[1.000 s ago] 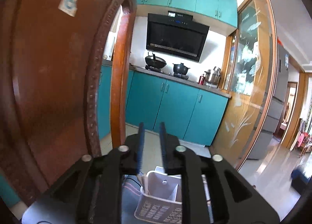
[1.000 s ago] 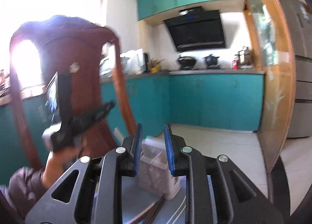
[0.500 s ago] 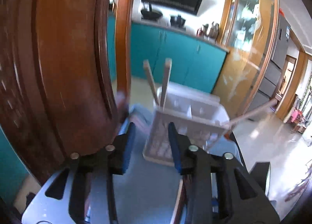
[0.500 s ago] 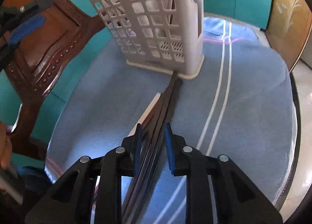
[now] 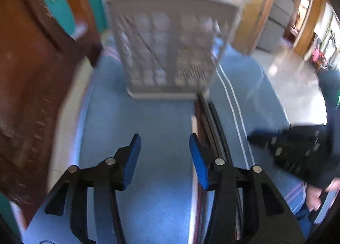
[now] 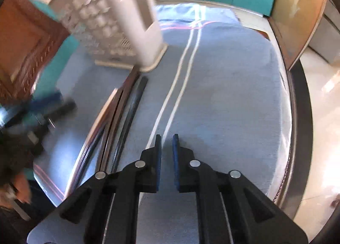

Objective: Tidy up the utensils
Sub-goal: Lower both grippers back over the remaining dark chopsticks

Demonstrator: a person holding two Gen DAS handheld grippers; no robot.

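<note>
A white perforated utensil basket [image 5: 170, 46] stands upright on the blue cloth at the far side of the table; it also shows in the right wrist view [image 6: 114, 22]. Several dark chopsticks [image 5: 210, 124] lie in a bundle on the cloth, running from the basket's base toward me; they also show in the right wrist view [image 6: 125, 114]. My left gripper [image 5: 164, 154] is open and empty, just left of the chopsticks. My right gripper [image 6: 166, 148] has its jaws nearly closed on nothing, above the cloth to the right of the chopsticks.
A blue cloth with two white stripes [image 6: 223, 99] covers the round table. A carved wooden chair back [image 5: 31, 73] stands close on the left. The table edge [image 6: 297, 116] curves on the right, with floor beyond. The other gripper and hand [image 5: 297, 154] appear blurred at right.
Both grippers have tilted down from the kitchen toward the table. The left jaws have opened wide. The right gripper has shifted right, off the chopsticks.
</note>
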